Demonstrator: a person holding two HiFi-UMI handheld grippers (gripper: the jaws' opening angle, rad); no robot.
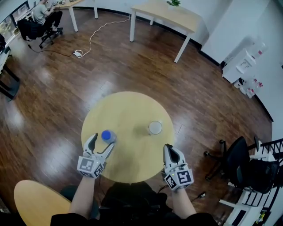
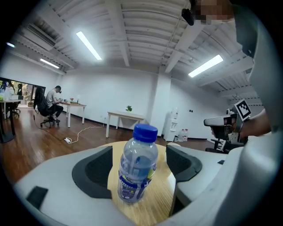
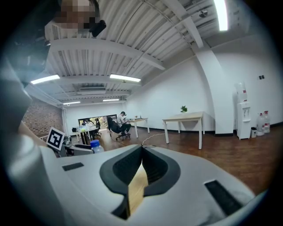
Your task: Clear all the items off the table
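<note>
On the round yellow table (image 1: 132,110) a clear water bottle (image 2: 137,165) with a blue cap (image 1: 107,135) stands upright near the left front edge. My left gripper (image 1: 101,142) is open around it. Its dark pads (image 2: 95,170) flank the bottle on both sides, with a gap showing on each side. A white round cup-like thing (image 1: 155,128) sits right of the table's middle, seen from above. My right gripper (image 1: 170,152) is shut with nothing in it, at the table's front right edge, short of the white thing. Its jaws meet in the right gripper view (image 3: 141,149).
A yellow round seat (image 1: 33,198) is at the lower left. A black office chair (image 1: 239,161) stands to the right. A wooden table (image 1: 168,15) stands far back. A person sits at a desk (image 1: 42,13) at the upper left. A power strip with its cable (image 1: 78,53) lies on the wood floor.
</note>
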